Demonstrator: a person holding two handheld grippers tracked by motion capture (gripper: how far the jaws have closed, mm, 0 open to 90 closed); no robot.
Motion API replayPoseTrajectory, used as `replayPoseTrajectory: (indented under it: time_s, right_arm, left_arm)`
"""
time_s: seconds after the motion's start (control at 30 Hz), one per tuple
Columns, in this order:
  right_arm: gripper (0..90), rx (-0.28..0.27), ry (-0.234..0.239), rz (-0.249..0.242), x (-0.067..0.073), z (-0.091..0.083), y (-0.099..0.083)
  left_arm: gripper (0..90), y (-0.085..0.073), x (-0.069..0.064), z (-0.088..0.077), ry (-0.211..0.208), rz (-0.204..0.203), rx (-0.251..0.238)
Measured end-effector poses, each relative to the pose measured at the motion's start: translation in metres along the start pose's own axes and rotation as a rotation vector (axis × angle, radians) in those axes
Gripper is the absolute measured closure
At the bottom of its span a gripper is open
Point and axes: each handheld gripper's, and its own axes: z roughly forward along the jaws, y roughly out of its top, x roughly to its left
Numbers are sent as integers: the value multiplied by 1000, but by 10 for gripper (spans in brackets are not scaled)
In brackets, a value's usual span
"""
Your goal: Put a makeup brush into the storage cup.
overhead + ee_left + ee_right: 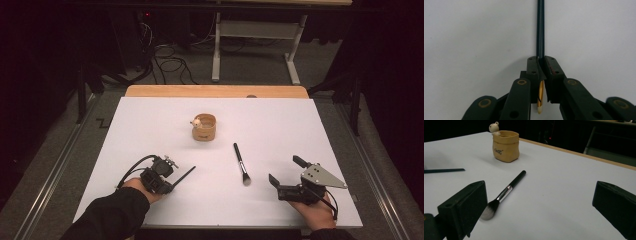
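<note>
The left claw (176, 183) is clenched on a thin dark brush (186, 175) near the front left of the white surface (280, 125). In the left gripper view its 2 jaws press on the brush (540, 27), whose dark handle runs straight ahead over the surface (474, 37) while a gold ferrule with a pale tip (540, 100) hangs behind the pads. The left hand (137, 187), in a dark sleeve, rests at the surface's front edge.

The right claw (286, 170) is released: its 2 jaws stand wide apart with nothing between them, held by the right hand (315, 212) at the front right.

Between the 2 claws lies a makeup brush (241, 163) with a black handle, a silver ferrule and grey-white bristles toward the person. In the right gripper view this makeup brush (504, 193) lies flat, just ahead of one jaw.

Farther back, near the middle, stands a tan cup (204, 128) shaped like a sack, with a small pale bear figure on its rim. The right gripper view shows the cup (506, 146) upright, with small dark writing on its side, too small to read. The cup is well apart from both brushes.
</note>
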Motion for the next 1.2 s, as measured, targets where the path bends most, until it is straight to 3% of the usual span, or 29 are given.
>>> replayPoseTrajectory:
  time_s: [0.43, 0.7, 0.93, 1.2]
  right_arm:
    - [4, 3, 3, -4, 1, 1, 0]
    - [4, 8, 1, 3, 1, 1, 0]
    - [4, 7, 3, 4, 1, 1, -1]
    - [4, 7, 2, 5, 2, 1, 0]
  left_arm:
    - [833, -4, 4, 0, -26, -12, -29]
    - [835, -5, 4, -1, -19, -13, -39]
    - [835, 0, 2, -19, -26, -11, -77]
    - [835, 12, -4, -41, -17, 15, -83]
